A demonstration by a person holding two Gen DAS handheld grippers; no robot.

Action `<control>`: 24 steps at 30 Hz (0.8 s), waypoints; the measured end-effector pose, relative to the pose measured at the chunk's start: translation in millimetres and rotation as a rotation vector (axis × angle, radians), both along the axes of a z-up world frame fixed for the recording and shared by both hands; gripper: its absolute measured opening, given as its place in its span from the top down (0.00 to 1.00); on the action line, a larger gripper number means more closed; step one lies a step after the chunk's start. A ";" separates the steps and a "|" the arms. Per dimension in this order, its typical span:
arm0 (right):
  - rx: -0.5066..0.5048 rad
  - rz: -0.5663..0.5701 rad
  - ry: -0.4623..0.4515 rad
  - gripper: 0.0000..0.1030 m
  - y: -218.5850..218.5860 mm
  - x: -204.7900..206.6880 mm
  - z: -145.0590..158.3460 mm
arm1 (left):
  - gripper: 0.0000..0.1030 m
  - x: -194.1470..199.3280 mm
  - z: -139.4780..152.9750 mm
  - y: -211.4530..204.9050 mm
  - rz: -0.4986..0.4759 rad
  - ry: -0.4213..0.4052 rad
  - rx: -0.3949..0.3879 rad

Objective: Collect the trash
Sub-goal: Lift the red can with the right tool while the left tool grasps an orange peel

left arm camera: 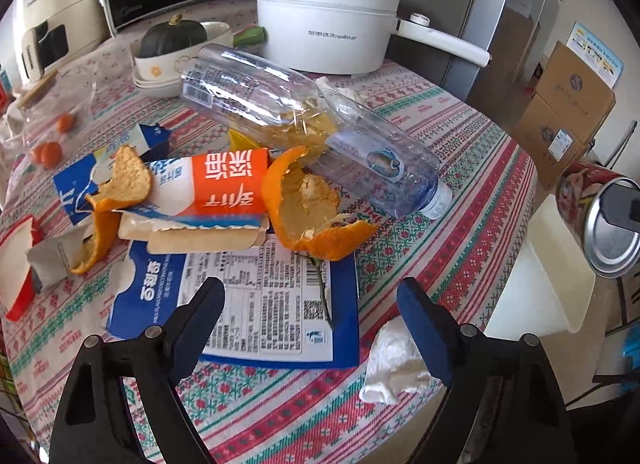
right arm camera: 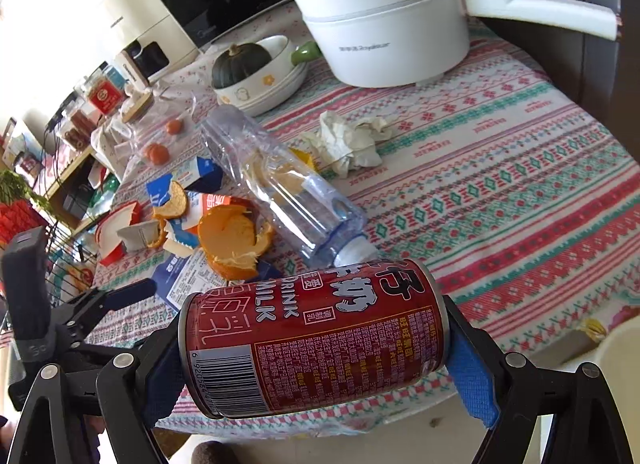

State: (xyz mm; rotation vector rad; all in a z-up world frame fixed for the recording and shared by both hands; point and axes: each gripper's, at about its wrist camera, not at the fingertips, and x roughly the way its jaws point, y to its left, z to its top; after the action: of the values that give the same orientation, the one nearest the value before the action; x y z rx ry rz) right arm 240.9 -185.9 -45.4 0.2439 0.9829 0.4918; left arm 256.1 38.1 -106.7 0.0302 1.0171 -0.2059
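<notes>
My right gripper (right arm camera: 316,348) is shut on a red milk-drink can (right arm camera: 320,340), gripping it by its two ends above the table's near edge; the can also shows in the left wrist view (left arm camera: 596,216) at the right, above a white bin (left arm camera: 548,280). My left gripper (left arm camera: 312,304) is open and empty over a flattened blue-and-white carton (left arm camera: 256,304). Ahead lie orange peels (left arm camera: 308,204), an orange-and-white milk carton (left arm camera: 212,188), a clear plastic bottle (left arm camera: 304,120) on its side, and a crumpled white tissue (left arm camera: 392,364) beside the right finger.
A white electric pot (left arm camera: 332,20) stands at the back, with a dark squash in a bowl (left arm camera: 176,48) to its left and a microwave behind. Small oranges (left arm camera: 52,152) in a plastic bag lie left. Another crumpled tissue (right arm camera: 348,140) lies mid-table. Cardboard boxes (left arm camera: 568,116) stand beyond the table.
</notes>
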 end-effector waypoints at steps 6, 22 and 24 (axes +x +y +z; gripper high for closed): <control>-0.057 -0.019 -0.015 0.11 -21.6 -11.8 3.8 | 0.21 20.9 -13.4 -3.6 0.041 -0.034 -0.043; -0.090 -0.090 -0.031 0.11 -61.3 -25.3 11.4 | 0.76 11.4 1.8 5.2 0.052 -0.089 -0.062; -0.080 -0.119 -0.035 0.11 -69.0 -26.0 15.2 | 0.77 8.1 8.1 6.5 0.051 -0.105 -0.067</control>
State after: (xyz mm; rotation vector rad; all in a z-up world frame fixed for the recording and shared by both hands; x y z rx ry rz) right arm 214.9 -255.0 -30.2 0.2201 0.9460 0.3462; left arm 264.1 44.6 -98.6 -0.0459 0.9047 -0.1895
